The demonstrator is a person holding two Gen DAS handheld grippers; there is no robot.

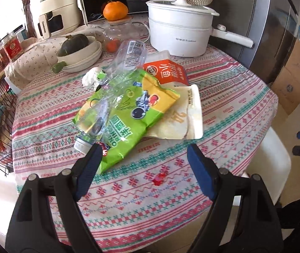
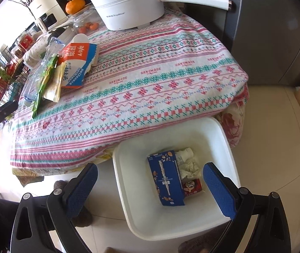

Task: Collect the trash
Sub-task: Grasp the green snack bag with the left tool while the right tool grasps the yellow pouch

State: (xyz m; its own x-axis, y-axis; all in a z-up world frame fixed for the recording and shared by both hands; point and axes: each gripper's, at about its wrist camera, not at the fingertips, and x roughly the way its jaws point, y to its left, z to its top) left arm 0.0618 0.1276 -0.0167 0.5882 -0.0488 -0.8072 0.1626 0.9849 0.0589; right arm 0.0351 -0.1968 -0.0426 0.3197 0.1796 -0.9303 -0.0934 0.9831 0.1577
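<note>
**Operator:** Currently, what was the status of collection at this point?

**Inspector:** Partly complete. The white bin (image 2: pixel 219 130) stood on the floor just beside the table edge and already held a blue carton (image 2: pixel 165 179), a crumpled tissue (image 2: pixel 190 168), a small white bottle (image 2: pixel 184 154) and a red can (image 2: pixel 192 187).

**Operator:** And what remained on the table?

**Inspector:** A pile of trash lay on the patterned tablecloth (image 1: pixel 223 97). It comprised a crushed clear plastic bottle (image 1: pixel 116 80) resting across a green snack bag (image 1: pixel 133 113), a cream pouch (image 1: pixel 183 118) beneath the bag, an orange-and-white carton (image 1: pixel 166 69) behind it, and a white paper wad (image 1: pixel 89 77) at the far side. None of these had been picked up yet.

**Operator:** Gripper states?

**Inspector:** The left gripper (image 1: pixel 144 147) stood wide apart and held nothing; its left fingertip sat close to the bottle's cap (image 1: pixel 82 144) and the near corner of the green bag. The right gripper (image 2: pixel 150 170) was likewise spread wide and empty, positioned above the bin.

**Operator:** Assessment?

**Inspector:** Roughly half the items appeared collected. The left gripper seemed positioned for the next pick from the pile. The cooking pot (image 1: pixel 179 33), the mandarin (image 1: pixel 115 10) and the bowls (image 1: pixel 80 52) were judged not to be trash.
</note>
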